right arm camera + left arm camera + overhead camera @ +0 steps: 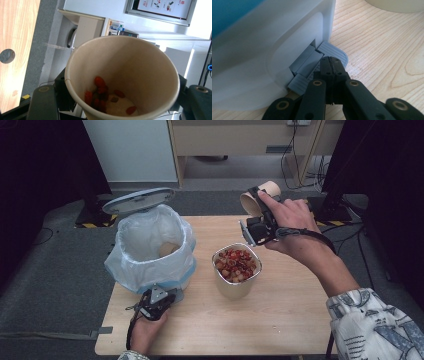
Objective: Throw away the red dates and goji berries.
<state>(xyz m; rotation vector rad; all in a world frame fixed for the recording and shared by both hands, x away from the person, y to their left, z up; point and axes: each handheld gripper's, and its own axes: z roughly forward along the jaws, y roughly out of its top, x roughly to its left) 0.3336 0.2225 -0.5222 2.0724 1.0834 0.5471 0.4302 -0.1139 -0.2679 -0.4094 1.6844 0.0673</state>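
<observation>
A white pedal bin (150,245) with a plastic liner stands at the table's left, its grey lid (138,200) raised. My left gripper (157,302) is shut with nothing in it, its tips (332,61) resting on the bin's grey foot pedal (334,51). A paper cup (236,270) full of red and pale bits stands mid-table. My right gripper (260,222) is shut on a second paper cup (260,197), held tilted on its side above the table's back edge. In the right gripper view that cup (122,75) holds a few red bits between the black fingers (42,102).
A brown paper item (168,249) lies inside the bin's liner. The wooden table (280,320) has bare room at its front and right. Dark floor surrounds it, with cables and a wooden cabinet (240,140) behind.
</observation>
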